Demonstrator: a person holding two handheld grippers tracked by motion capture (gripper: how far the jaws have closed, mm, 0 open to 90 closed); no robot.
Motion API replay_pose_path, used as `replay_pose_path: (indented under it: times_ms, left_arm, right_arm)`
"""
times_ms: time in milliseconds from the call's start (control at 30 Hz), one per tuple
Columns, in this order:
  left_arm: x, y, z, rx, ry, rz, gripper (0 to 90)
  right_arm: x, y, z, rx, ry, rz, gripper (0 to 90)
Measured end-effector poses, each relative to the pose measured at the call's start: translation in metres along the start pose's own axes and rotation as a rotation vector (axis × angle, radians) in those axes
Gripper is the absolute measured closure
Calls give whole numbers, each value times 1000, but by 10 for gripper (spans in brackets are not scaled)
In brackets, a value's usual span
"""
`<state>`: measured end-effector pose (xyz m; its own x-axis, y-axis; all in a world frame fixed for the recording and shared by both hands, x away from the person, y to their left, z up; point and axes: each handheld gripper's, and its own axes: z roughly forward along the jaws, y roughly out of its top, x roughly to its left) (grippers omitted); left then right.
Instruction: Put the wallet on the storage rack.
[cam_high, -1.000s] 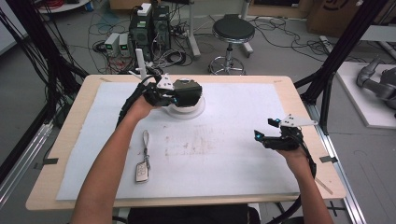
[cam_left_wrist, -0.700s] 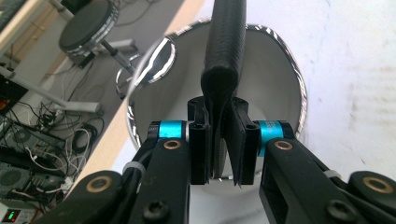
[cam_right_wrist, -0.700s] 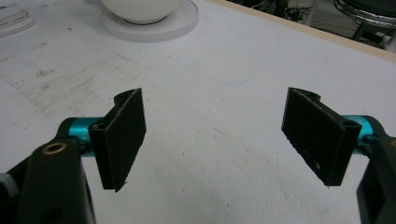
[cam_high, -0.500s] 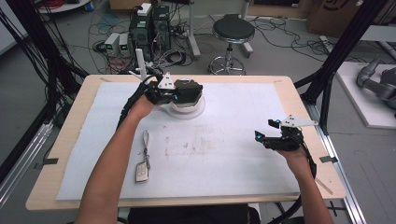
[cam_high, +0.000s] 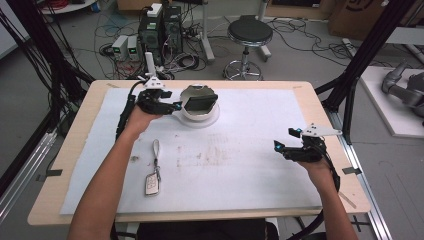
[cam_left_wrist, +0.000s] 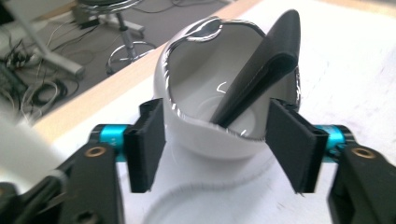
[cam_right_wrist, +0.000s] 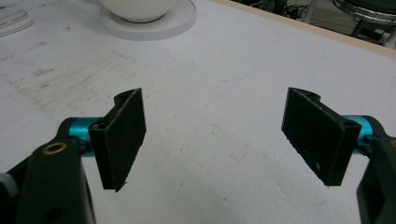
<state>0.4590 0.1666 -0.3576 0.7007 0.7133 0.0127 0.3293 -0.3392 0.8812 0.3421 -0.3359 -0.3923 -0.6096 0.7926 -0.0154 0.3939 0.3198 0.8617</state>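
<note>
- The left gripper has its fingers spread, and they have just been opening; they stand on either side of the white bowl's near wall, with the bowl partly between them and neither pad pressing on it.
- The white bowl holds a black wallet, which leans tilted inside it, its lower end down in the bowl and its upper end rising above the rim.
- From the high view, the bowl sits on a white round coaster at the far middle of the counter, with the left gripper just to its left.
- The right gripper has its fingers spread wide with nothing between them, above bare white mat.
- In the high view the right gripper is at the right side of the counter, well apart from the bowl.
- A car key fob with a strap lies on the white mat on the near left, beside the left forearm.
- The wooden counter shows around the mat's edges.
</note>
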Motion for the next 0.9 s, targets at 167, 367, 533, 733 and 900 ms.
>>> replay_pose_path:
  times_ms: [167,367,533,733,900]
  left_arm:
    - [-7,-17,-20,-41,42,-48,293]
    - [-29,-50,-53,-164,94,-66,220]
    - [-40,-78,-71,-187,118,-98,215]
    - [-46,-89,-82,-154,150,-140,215]
    - [-48,-95,-94,-162,193,-157,215]
  right_arm:
    - [-1,-1,0,9,-20,1,222]
    - [1,-1,4,19,-50,-32,221]
    - [2,-2,8,38,-66,-31,221]
    - [3,-3,13,55,-78,-46,221]
    - [3,-4,14,54,-80,-40,220]
